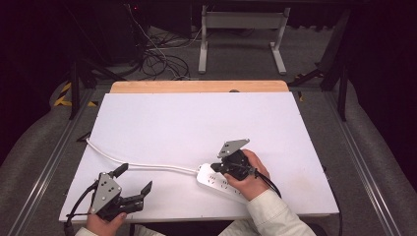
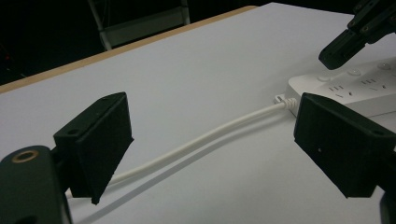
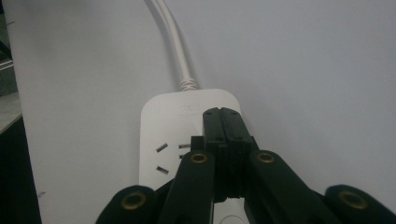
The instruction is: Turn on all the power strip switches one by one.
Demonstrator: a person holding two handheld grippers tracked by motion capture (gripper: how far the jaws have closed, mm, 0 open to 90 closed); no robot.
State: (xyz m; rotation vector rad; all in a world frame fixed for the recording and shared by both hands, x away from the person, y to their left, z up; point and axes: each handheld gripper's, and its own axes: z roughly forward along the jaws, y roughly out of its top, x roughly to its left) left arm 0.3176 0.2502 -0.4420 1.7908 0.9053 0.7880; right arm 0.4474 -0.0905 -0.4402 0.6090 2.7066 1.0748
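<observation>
A white power strip (image 1: 214, 180) lies on the white board near its front edge, and its white cable (image 1: 142, 165) runs off to the left. My right gripper (image 1: 215, 168) is shut with nothing between its jaws. Its closed tips (image 3: 222, 114) hover over or rest on the cable end of the power strip (image 3: 163, 126); I cannot tell if they touch. My left gripper (image 1: 134, 180) is open at the front left, just in front of the cable. The cable (image 2: 201, 140) runs across between the wide jaws of my left gripper (image 2: 210, 142) toward the strip (image 2: 359, 88).
The white board (image 1: 196, 123) lies on a wooden table whose back edge (image 1: 196, 87) shows behind it. Metal rails (image 1: 49, 162) flank the table. On the floor beyond are tangled cables (image 1: 157, 61) and a white frame (image 1: 241, 29).
</observation>
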